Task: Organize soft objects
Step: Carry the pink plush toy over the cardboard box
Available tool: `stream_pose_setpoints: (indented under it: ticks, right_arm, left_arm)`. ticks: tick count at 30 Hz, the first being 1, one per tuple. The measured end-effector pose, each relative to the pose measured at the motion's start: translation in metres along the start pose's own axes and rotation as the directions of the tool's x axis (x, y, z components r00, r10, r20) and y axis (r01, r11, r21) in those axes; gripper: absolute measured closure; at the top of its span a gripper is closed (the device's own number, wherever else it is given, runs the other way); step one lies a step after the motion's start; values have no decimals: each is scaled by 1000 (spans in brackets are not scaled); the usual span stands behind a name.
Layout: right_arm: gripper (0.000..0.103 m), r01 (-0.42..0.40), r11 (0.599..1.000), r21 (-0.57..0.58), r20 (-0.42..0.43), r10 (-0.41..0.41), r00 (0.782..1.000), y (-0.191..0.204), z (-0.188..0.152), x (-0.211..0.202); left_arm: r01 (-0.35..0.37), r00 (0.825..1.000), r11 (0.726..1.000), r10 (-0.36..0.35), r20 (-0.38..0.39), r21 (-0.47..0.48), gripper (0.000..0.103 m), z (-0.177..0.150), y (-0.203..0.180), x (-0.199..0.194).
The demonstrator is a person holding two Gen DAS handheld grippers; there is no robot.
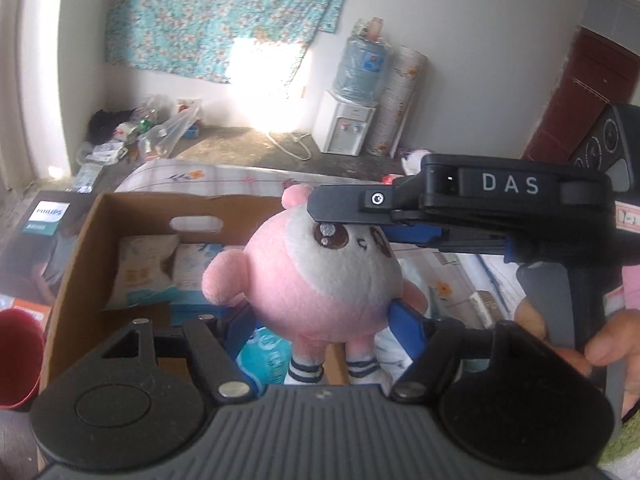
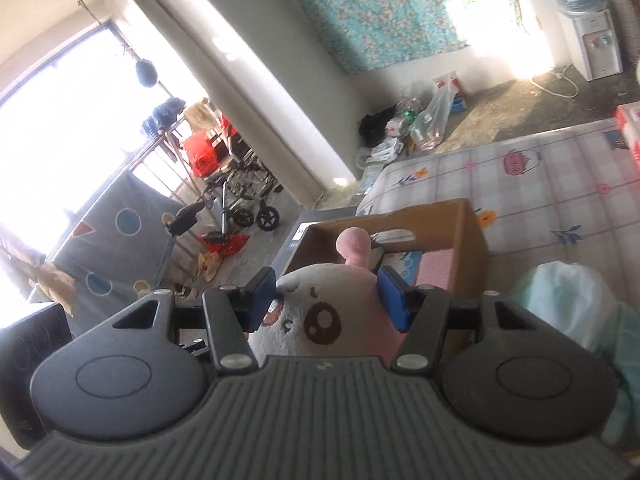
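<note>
Between the blue fingers (image 2: 393,298) of the right gripper (image 2: 326,300), the pink plush toy (image 2: 316,316) is being pinched at its head, above the cardboard box (image 2: 468,232). The left gripper (image 1: 320,320) is squeezing its lower body; only that view is showing the hand (image 1: 600,344) at 3 o'clock.

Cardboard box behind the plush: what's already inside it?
In the cardboard box: a white soft pack, a pale blue-printed pack and a blue wipes-like packet. The pink plush toy covers the box's right part.
</note>
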State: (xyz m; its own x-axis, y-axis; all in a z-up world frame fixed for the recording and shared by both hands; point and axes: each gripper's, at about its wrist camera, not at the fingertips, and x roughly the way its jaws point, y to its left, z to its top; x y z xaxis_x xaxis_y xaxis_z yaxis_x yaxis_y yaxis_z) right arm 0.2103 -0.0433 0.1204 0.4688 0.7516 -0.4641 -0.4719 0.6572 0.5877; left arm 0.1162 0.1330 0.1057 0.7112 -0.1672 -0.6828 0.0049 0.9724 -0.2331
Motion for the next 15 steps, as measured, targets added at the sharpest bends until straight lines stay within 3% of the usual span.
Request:
stream_pose_setpoints:
  ticks: [6,10,15]
  right_arm:
    - [46,-4,999,-35,-200,-4,980,47,-21,106]
    - [46,64,997,-32,-298,-71,952,42,-38,162]
    - [47,149,989,-14,-373,-143,917,21,-48,202]
  left_arm:
    - [-63,990,986,42,-134,-156,29,-18,82,29]
    - [-52,974,974,1,-227,-218,29,-25,122,65]
    - [-70,951,967,-9,-310,-243,29,-45,138,90]
